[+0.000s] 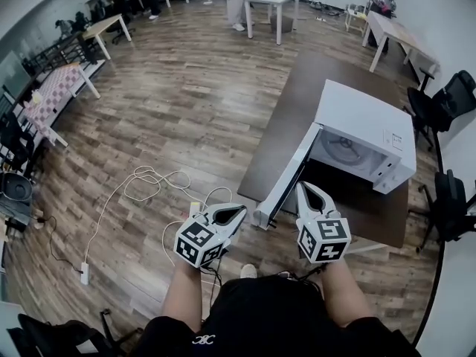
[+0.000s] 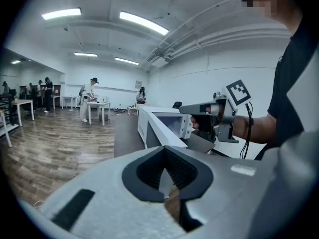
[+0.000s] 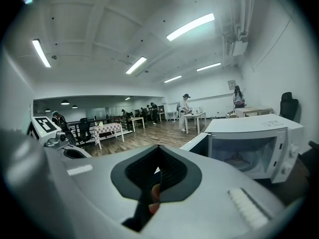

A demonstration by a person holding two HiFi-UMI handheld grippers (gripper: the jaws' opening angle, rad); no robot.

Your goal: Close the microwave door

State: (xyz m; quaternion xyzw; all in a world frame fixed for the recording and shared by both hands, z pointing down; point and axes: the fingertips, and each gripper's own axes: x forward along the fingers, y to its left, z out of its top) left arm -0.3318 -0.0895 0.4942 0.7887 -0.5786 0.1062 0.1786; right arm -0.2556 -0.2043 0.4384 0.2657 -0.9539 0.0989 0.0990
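A white microwave (image 1: 364, 125) stands on a dark brown table (image 1: 297, 103). Its door (image 1: 286, 177) hangs wide open, swung out toward me past the table's near edge. My left gripper (image 1: 229, 216) is shut and empty, low and to the left of the door's free end. My right gripper (image 1: 306, 190) is shut with nothing held, just right of the door in front of the open cavity. In the left gripper view the shut gripper (image 2: 168, 173) faces the door (image 2: 162, 131). In the right gripper view the gripper (image 3: 157, 176) points toward the microwave (image 3: 254, 143).
White cables (image 1: 141, 184) and a power strip (image 1: 84, 274) lie on the wooden floor to my left. Black office chairs (image 1: 450, 95) stand to the right of the table. Light tables (image 1: 271, 2) with people stand at the far end of the room.
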